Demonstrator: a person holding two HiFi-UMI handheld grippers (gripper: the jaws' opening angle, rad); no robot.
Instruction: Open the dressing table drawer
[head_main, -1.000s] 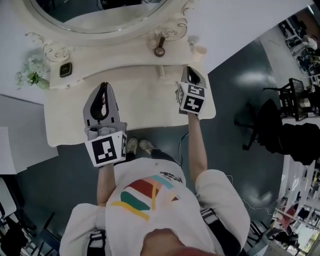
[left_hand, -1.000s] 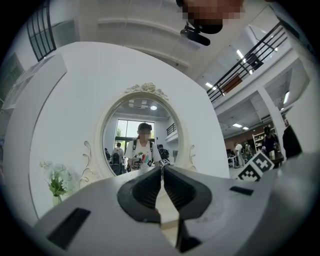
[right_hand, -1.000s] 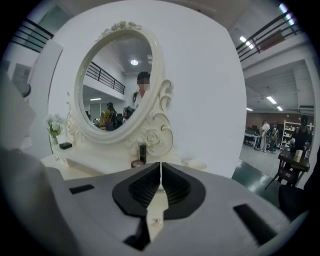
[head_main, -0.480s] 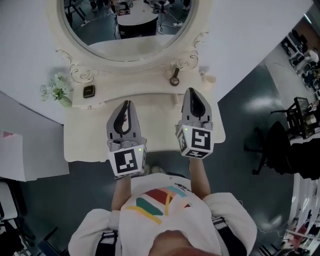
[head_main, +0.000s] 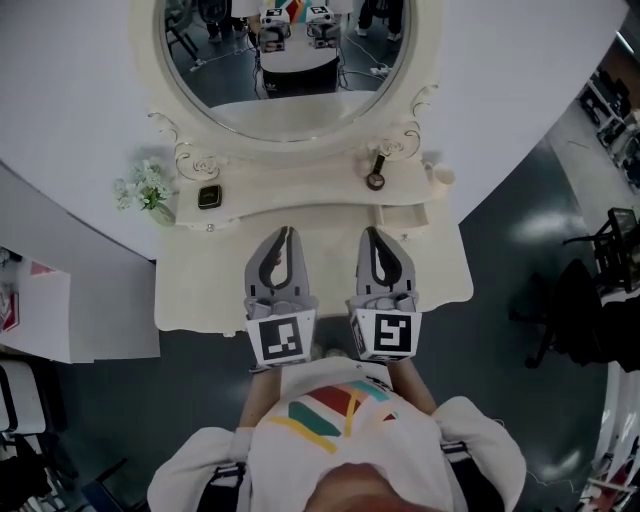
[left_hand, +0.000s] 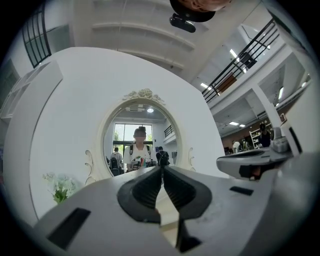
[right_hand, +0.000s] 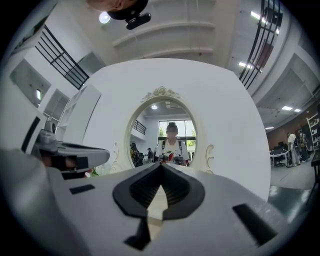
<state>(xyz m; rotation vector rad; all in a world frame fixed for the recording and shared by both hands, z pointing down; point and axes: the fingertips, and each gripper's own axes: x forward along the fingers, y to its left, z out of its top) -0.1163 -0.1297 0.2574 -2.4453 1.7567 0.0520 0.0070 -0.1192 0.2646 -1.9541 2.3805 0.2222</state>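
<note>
Both grippers hung side by side over the cream tabletop (head_main: 205, 285) of the dressing table, well in front of the oval mirror (head_main: 285, 70). The left gripper (head_main: 286, 232) had its jaws pressed together with nothing between them, and its own view confirmed it: dark pads meeting at the tip (left_hand: 161, 169), only the mirror beyond. Same story for the right gripper (head_main: 371, 232), jaws fully together and empty, the tips (right_hand: 161, 165) pointing at the mirror's reflection of the person.

And the drawer (head_main: 403, 214): a small one at the right end of the raised shelf, standing pulled out from the shelf front over the tabletop, just beyond and to the right of the right gripper's tips, not touched by them.

On the shelf, a dark square gadget (head_main: 209, 197) sat at the left beside a spray of white flowers (head_main: 143, 188). A dark round-headed item (head_main: 376, 176) lay at the right, and a small pale cup (head_main: 440, 176) stood at the far right edge.
</note>
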